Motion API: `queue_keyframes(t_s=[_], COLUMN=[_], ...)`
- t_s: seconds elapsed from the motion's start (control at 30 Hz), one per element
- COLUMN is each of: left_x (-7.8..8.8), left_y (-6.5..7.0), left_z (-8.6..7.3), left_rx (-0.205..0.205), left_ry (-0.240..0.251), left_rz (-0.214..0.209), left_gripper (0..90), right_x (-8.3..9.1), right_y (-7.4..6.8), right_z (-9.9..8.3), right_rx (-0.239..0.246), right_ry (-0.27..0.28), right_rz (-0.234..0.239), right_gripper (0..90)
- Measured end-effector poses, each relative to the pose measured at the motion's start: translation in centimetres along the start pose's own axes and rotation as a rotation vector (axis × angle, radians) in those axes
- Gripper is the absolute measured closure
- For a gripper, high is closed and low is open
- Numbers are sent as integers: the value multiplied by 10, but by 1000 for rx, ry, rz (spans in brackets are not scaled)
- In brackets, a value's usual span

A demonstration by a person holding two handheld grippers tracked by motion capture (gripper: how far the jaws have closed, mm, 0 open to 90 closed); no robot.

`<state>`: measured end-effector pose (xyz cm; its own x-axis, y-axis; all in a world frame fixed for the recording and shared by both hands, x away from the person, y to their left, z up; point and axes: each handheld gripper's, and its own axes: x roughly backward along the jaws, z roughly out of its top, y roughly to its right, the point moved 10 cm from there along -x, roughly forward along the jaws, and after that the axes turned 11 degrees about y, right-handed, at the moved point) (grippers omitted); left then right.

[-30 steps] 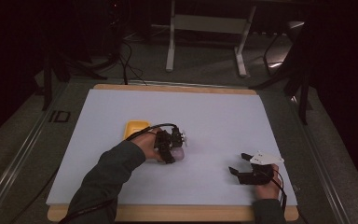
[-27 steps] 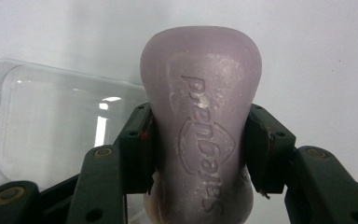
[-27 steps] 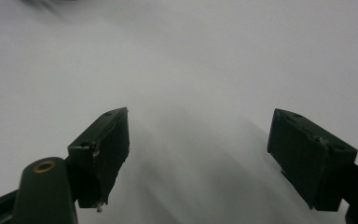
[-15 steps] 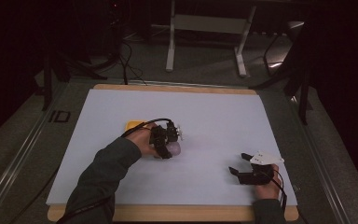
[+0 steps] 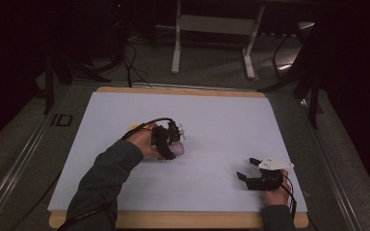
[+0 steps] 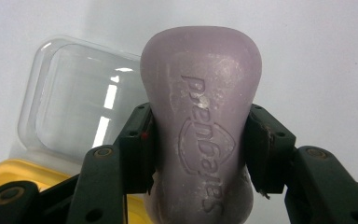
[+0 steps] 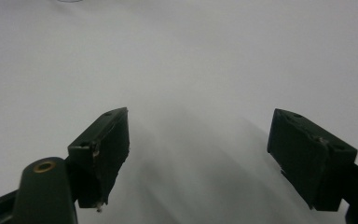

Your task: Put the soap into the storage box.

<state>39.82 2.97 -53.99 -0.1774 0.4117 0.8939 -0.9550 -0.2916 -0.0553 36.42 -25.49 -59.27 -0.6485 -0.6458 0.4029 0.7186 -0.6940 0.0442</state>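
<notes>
Left tongs (image 6: 200, 154) grip a purple soap bar (image 6: 203, 116) above the white surface (image 5: 221, 125); right tongs (image 7: 198, 158) gape empty.

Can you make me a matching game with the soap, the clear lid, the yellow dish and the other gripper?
Things:
1. purple soap bar
2. clear plastic lid
3. yellow dish
4. right gripper

States:
A. jaws wide apart with nothing between them
B. see-through, lying on the white table beyond the yellow one
C. pinched between the left gripper's jaws
D. peeking out at the bottom left corner of the left gripper view

Pairs: 1-C, 2-B, 3-D, 4-A
</notes>
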Motion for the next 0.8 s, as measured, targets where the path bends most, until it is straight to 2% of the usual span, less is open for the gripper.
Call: queue_keyframes(t_s=[0.8], left_x=[4], left_y=[-18], left_z=[-18], left_rx=[68], left_ry=[-14], left_rz=[32], left_gripper=[499], right_x=[0], right_y=[0], right_z=[0], right_rx=[2], right_ry=[0], right_rz=[0], right_gripper=[204])
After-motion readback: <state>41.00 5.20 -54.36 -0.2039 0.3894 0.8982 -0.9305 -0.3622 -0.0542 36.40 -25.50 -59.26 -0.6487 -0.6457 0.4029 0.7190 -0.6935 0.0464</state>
